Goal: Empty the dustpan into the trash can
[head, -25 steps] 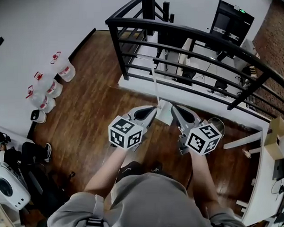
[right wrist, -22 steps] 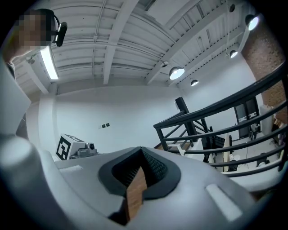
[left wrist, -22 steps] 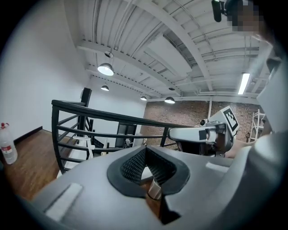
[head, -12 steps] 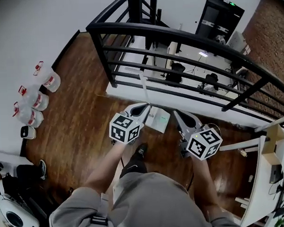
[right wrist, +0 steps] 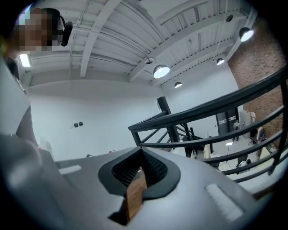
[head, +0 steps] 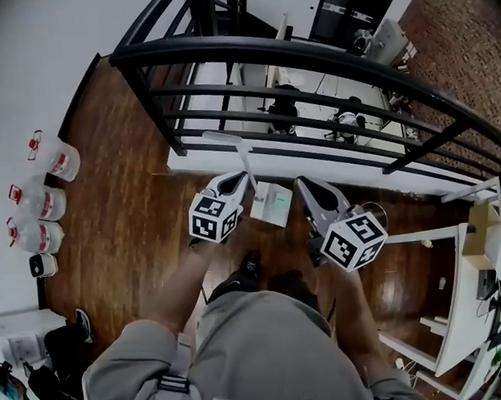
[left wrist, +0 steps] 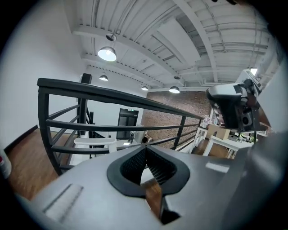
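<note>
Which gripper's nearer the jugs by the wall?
Left. The left gripper, pinching the dustpan, is right of the jugs; the right gripper is farther right again.

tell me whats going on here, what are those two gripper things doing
A person stands on a wood floor beside a black railing, with a handheld gripper in each hand. The left gripper appears shut on the long white handle of a pale dustpan, which hangs between the two grippers. The right gripper is shut and empty. I can't make out a trash can, so the emptying is not yet done.
</note>
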